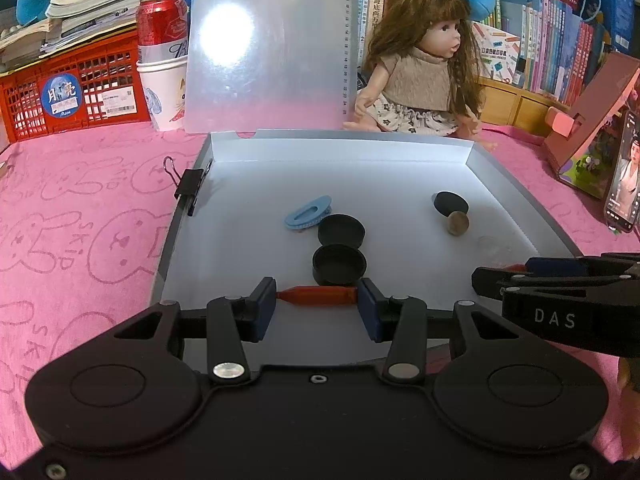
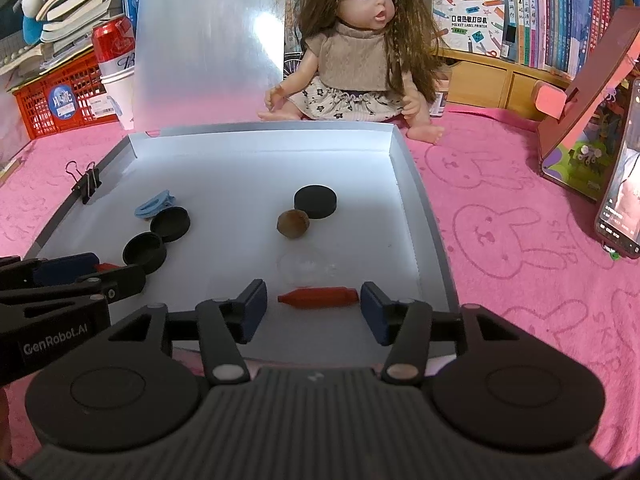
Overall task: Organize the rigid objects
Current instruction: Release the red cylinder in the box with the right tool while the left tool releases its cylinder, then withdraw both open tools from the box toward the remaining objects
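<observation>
Two grippers over the white tray (image 2: 424, 216). Our left gripper (image 1: 317, 295) is clenched end-to-end on a red marker-like piece (image 1: 318, 295), just in front of two black caps (image 1: 339, 265). Our right gripper (image 2: 313, 306) is spread wide, a second red piece (image 2: 318, 298) lying loose between its pads, neither pad touching. Also in the tray: blue clip (image 2: 154, 204), black puck (image 2: 315, 201), brown nut (image 2: 293, 223). Binder clip (image 2: 86, 184) sits on the left wall.

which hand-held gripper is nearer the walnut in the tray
Right. The right hand-held gripper sits almost straight in front of the walnut, open around a red piece. The left hand-held gripper is further off to the walnut's left, beside the open black caps.
</observation>
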{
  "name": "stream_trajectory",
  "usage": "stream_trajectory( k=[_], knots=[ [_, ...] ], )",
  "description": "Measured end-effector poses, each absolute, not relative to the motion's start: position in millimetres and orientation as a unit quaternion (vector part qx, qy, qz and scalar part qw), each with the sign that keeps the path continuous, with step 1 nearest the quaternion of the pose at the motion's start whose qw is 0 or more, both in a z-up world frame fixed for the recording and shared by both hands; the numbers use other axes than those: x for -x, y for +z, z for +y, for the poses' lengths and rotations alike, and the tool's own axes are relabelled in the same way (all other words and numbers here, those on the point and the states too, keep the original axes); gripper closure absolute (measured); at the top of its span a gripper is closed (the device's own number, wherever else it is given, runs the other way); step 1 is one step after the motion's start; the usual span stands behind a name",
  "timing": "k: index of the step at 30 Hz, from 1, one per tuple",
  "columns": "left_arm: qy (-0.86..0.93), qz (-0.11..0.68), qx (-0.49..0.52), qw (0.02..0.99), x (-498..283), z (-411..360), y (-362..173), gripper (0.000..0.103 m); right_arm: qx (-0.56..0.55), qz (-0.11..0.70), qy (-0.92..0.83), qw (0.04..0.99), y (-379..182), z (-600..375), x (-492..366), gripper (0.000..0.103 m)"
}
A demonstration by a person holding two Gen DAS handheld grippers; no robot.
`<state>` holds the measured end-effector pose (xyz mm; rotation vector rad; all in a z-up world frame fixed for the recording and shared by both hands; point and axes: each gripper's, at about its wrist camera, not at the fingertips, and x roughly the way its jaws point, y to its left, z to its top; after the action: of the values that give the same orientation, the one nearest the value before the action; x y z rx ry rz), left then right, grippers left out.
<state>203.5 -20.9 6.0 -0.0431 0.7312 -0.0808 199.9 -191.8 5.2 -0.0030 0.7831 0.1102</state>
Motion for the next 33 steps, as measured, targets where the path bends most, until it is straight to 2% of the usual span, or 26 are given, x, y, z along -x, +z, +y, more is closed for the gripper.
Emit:
stream_trajectory(
  k=[8,14,23,33],
  knots=[
    [-0.046,0.345,0.022,0.937,-193,-21,13,0.045,0.019,0.364,0.058,0.929,11,-188,-188,0.022],
    [-0.052,0.337,0.028,0.940,-183,-18,21,0.037,0.028,0.348,0.059,0.935,19,-188,-177,0.017],
    [-0.057,0.325,0.019,0.944,-160,-16,28,0.031,0.036,0.333,0.062,0.940,28,-189,-157,0.015],
    [-0.066,0.312,0.007,0.948,-130,-14,36,0.029,0.042,0.320,0.063,0.944,36,-189,-134,0.014]
  ],
)
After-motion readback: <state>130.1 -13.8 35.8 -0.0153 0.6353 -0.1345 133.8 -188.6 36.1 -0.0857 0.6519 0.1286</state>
